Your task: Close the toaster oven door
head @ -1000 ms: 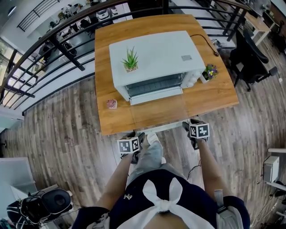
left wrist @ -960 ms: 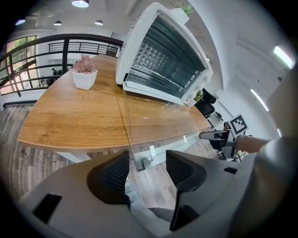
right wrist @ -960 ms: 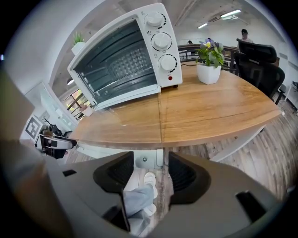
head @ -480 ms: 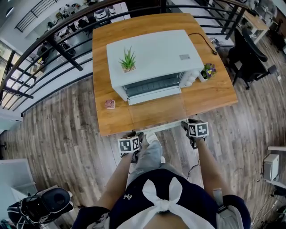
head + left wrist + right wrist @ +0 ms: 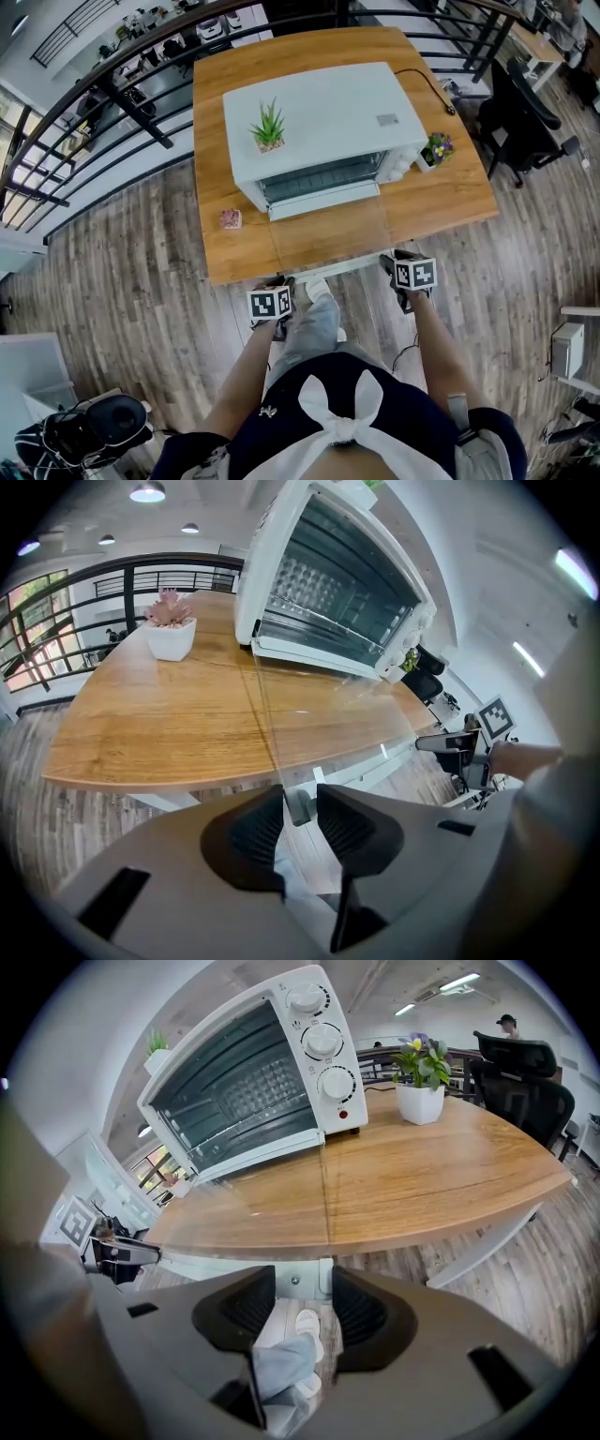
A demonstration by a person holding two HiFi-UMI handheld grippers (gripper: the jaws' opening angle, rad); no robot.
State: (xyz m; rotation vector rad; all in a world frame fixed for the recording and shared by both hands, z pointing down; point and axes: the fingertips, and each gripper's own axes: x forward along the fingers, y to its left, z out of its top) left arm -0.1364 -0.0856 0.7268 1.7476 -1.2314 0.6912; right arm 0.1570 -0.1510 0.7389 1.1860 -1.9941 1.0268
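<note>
A white toaster oven (image 5: 319, 117) stands on a wooden table (image 5: 450, 202). Its glass door (image 5: 328, 230) lies open and flat, reaching to the table's front edge, where the white door handle (image 5: 330, 266) runs. My left gripper (image 5: 284, 283) is at the handle's left end. In the left gripper view its jaws have just been closing, and the pads (image 5: 258, 829) now sit against the handle's end mount (image 5: 298, 806). My right gripper (image 5: 390, 264) is at the right end. Its jaws have narrowed a little and stand around the handle's bracket (image 5: 305, 1277) without gripping it.
A small green plant (image 5: 270, 127) stands on the oven's top. A pink potted plant (image 5: 231, 218) sits at the table's left front and a flower pot (image 5: 438, 150) to the right of the oven. A black railing (image 5: 141, 112) runs behind the table, with an office chair (image 5: 525, 112) to the right.
The view has shifted slightly. Both grippers stay at the table's front edge by the handle's ends, with no visible movement of the door.
</note>
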